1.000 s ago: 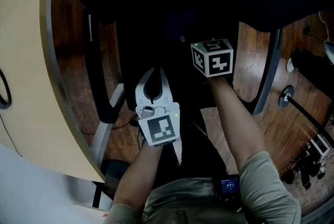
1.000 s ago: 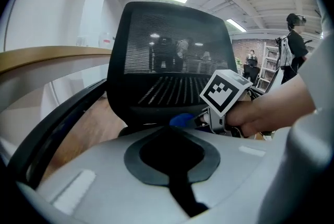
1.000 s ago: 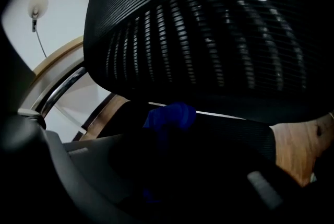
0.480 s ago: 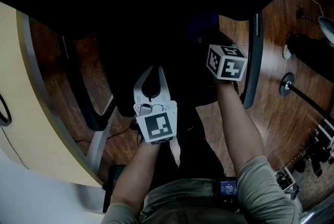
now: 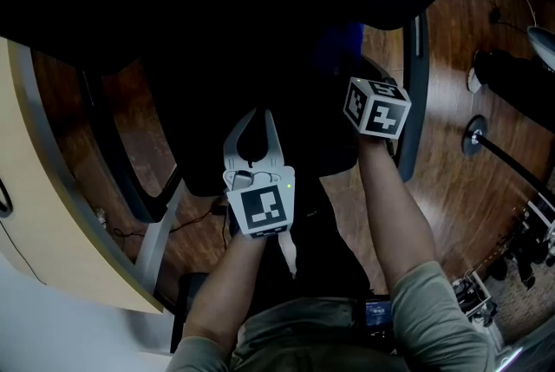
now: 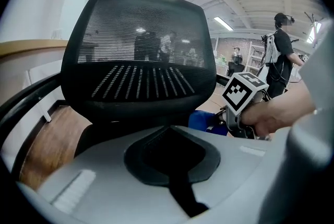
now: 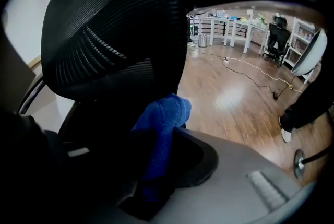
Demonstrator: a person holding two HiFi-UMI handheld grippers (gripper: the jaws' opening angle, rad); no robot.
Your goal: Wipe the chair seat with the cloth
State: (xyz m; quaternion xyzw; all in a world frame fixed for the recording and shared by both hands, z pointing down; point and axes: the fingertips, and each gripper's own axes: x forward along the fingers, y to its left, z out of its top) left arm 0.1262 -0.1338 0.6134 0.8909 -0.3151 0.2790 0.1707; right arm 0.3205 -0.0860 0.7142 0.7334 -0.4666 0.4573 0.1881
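Observation:
The black chair seat [image 5: 260, 49] fills the middle of the head view, and its mesh backrest [image 6: 138, 56] rises ahead in both gripper views. My right gripper [image 7: 156, 160] is shut on a blue cloth [image 7: 166, 113], and the folded cloth sticks out past its jaws over the seat. In the head view only that gripper's marker cube [image 5: 377, 107] and a bit of the cloth [image 5: 341, 39] show, near the right armrest [image 5: 414, 93]. My left gripper [image 5: 258, 114] hangs over the seat's front edge, shut and holding nothing. The left gripper view shows the right gripper [image 6: 235, 113] and the cloth [image 6: 206, 120].
A beige desk [image 5: 35, 214] curves along the left. The chair's left armrest [image 5: 121, 162] lies between desk and seat. Wooden floor [image 5: 468, 188] lies to the right with a black stand base [image 5: 473, 140]. A person [image 6: 282, 61] stands far back in the room.
The right gripper with the cloth has moved right across the seat toward the right armrest. The left gripper has shifted a little along the seat's front. The desk has slid left in the picture.

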